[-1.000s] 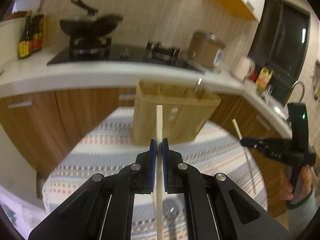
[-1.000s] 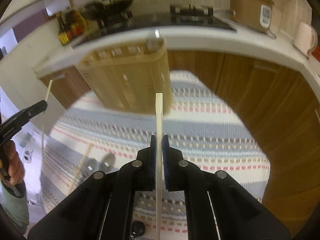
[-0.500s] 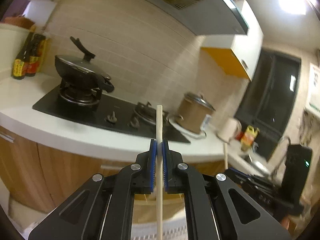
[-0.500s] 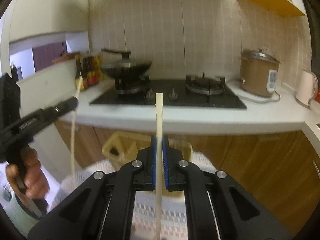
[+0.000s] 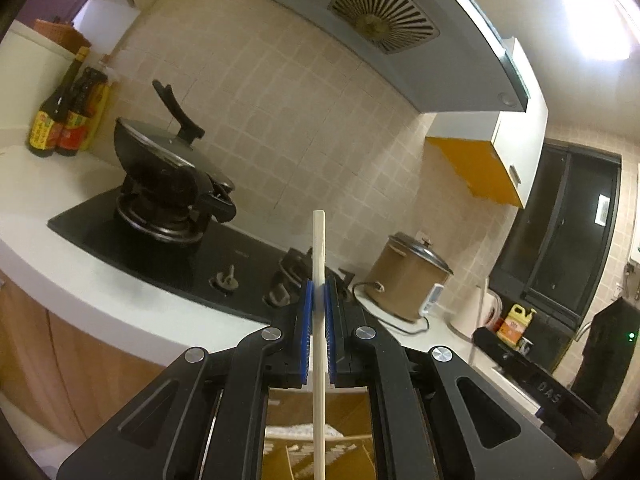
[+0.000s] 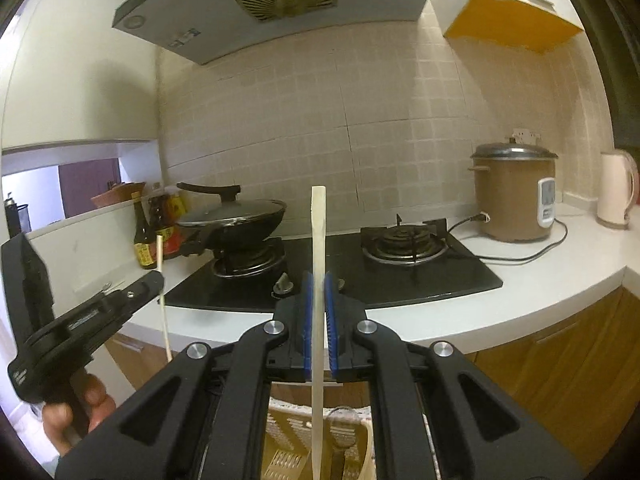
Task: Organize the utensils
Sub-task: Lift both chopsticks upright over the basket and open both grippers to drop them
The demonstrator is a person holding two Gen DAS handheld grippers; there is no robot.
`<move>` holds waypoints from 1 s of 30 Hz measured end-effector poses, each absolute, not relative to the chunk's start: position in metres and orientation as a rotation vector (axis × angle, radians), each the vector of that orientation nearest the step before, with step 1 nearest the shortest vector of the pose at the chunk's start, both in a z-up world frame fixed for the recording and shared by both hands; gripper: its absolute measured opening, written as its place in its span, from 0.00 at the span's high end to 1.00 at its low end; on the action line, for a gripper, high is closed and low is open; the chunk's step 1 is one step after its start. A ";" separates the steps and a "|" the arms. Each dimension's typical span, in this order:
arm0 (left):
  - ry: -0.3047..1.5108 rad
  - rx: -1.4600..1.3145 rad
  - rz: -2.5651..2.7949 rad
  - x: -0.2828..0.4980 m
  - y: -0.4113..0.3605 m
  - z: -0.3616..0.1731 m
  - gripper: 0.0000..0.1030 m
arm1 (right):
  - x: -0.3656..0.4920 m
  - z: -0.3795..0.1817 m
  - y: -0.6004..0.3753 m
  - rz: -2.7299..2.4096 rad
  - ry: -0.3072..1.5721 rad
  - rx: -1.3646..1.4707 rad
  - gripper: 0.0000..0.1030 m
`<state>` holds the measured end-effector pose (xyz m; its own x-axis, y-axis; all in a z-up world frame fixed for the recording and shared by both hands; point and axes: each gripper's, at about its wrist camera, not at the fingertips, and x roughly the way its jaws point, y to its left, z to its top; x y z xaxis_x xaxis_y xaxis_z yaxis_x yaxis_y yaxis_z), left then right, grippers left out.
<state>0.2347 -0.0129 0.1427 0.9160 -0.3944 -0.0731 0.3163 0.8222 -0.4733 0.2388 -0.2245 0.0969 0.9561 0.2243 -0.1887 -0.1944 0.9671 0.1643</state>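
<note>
Your left gripper (image 5: 319, 300) has a pale chopstick (image 5: 319, 320) pinched upright between its blue pads (image 5: 306, 320), jaws closed down to the stick's width. The stick pokes well above the fingertips and runs down past them toward the bottom edge of the view.

Your right gripper (image 6: 319, 304) does the same with a second chopstick (image 6: 319, 300): clamped between blue pads (image 6: 307, 320), upright, flat top end standing clear above the jaws.

In the right wrist view the lower end of that stick hangs over a tan slotted utensil holder (image 6: 288, 440); whether the tip is inside it or just above, you cannot tell. A metal utensil (image 6: 340, 416) sits in the holder beside the stick.

Left gripper shows at the left edge of the right view, your hand (image 6: 76, 412) around its handle.

Beyond: black hob (image 6: 360, 268) set in a white countertop (image 6: 540, 276), lidded wok (image 6: 236, 220) on the left burner, sauce bottles (image 6: 152, 232) near the counter's left end, brown rice cooker (image 6: 514, 196) and white kettle (image 6: 616, 188) toward its right end. Range hood (image 6: 248, 4) overhead.
</note>
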 end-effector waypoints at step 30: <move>0.220 -0.347 -0.384 0.198 0.009 0.117 0.63 | 0.192 0.048 -0.223 0.181 0.273 0.102 0.72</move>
